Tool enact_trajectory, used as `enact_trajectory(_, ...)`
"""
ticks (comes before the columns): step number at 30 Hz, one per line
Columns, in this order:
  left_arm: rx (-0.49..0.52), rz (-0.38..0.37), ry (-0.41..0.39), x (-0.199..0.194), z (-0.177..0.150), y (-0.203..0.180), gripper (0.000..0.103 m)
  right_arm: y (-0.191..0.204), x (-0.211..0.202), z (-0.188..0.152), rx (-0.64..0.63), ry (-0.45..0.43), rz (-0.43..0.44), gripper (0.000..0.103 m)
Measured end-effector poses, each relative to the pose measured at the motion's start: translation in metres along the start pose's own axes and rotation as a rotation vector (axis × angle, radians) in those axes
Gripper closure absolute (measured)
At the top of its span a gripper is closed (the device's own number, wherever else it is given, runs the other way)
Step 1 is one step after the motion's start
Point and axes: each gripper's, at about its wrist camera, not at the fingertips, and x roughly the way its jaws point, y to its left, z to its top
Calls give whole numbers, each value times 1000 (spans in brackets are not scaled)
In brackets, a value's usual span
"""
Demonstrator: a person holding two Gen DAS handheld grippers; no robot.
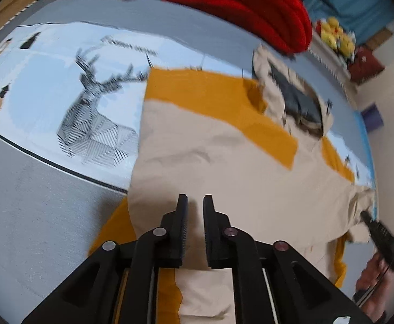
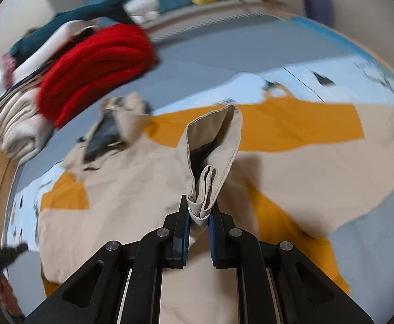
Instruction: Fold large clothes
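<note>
A: Your right tool [image 2: 199, 212] is pinched tight on a bunched fold of the beige and mustard cotton jacket [image 2: 143, 183], the cloth rising in a loop beyond the fingers.

B: Your left tool [image 1: 195, 202] stands a narrow gap apart, nothing between, over the same jacket spread on the grey bed [image 1: 29, 216].

A: Blurred stuff behind: a red ribbed knit pile [image 1: 251, 5], a deer-print sheet [image 1: 89, 102]. The collar's dark lining is hard to make out.
</note>
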Motion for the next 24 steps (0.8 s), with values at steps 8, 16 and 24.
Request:
enact_trajectory(8, 51, 131, 161, 48, -23, -5, 79, -43, 20, 6, 157, 75, 7, 77)
enact_trajectory(16, 108, 115, 130, 37, -28, -26, 78, -78, 12, 16, 265, 27, -31, 75)
enact_trajectory(24, 98, 156, 178, 48, -34, -16, 77, -74, 63, -6, 251, 275, -15, 74)
